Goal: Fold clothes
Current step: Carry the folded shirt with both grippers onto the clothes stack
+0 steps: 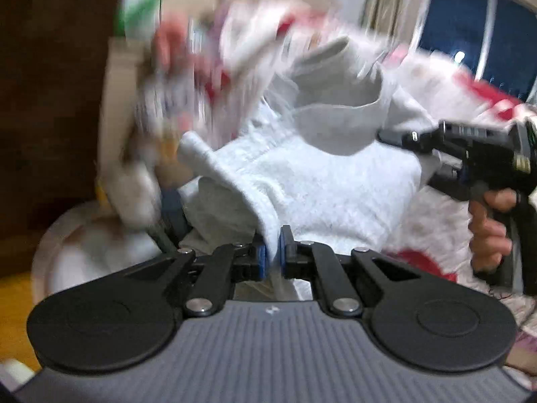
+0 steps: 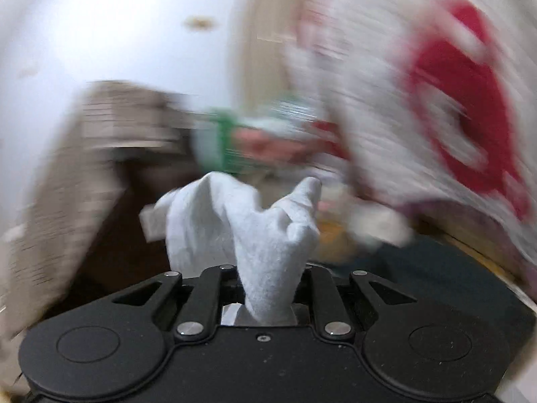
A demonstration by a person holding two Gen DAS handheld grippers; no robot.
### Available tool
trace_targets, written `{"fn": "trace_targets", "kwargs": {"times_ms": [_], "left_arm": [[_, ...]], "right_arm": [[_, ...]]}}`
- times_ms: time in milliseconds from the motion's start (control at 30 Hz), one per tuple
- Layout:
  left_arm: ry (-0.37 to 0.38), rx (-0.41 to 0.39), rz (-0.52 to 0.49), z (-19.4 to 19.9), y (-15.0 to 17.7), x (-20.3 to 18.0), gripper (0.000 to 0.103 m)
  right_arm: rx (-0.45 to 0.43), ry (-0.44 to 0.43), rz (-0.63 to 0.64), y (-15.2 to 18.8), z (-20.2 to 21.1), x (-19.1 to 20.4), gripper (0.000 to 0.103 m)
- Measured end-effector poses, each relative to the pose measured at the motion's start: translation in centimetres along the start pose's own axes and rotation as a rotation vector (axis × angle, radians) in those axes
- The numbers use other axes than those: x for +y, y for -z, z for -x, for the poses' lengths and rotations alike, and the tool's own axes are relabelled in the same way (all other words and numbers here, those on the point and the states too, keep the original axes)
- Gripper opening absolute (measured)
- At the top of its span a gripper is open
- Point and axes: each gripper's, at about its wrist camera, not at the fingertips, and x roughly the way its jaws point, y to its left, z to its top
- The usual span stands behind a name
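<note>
Left gripper (image 1: 274, 252), right gripper (image 2: 266, 288) both clamp white garment (image 1: 319, 174).

I count one pale grey garment (image 1: 302, 174), pinched between my left gripper's (image 1: 272, 252) fingers and, at its far edge, my right gripper's (image 1: 386, 136). That makes two grippers. Beyond the fingers lies one red-and-white patterned cover (image 1: 446, 100). One window (image 1: 483, 27) shows, up right of the fingers. Everything else is too blurred to count.

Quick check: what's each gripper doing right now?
Left gripper: shut on the white garment.
Right gripper: shut on the same white garment.
</note>
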Motion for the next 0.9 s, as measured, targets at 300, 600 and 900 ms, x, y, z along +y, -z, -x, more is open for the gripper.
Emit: {"fn": "trace_targets", "kwargs": {"times_ms": [300,600,900], "left_arm": [[0.050,0.076,0.094,-3.4,1.0,0.6,0.005],[0.015,0.134,0.179,-3.6,1.3,-0.3,0.008],[-0.055,0.011,-0.265,1.7,-1.1,-3.9,0.012]], "right_arm": [[-0.030,0.193,-0.118,3.6,-1.7,-7.5,0.021],[0.145,0.531,0.276,1.0,-4.9,-1.6,0.048],[-0.104,0.569,0.451,3.9,1.8,2.8,0.059]]}}
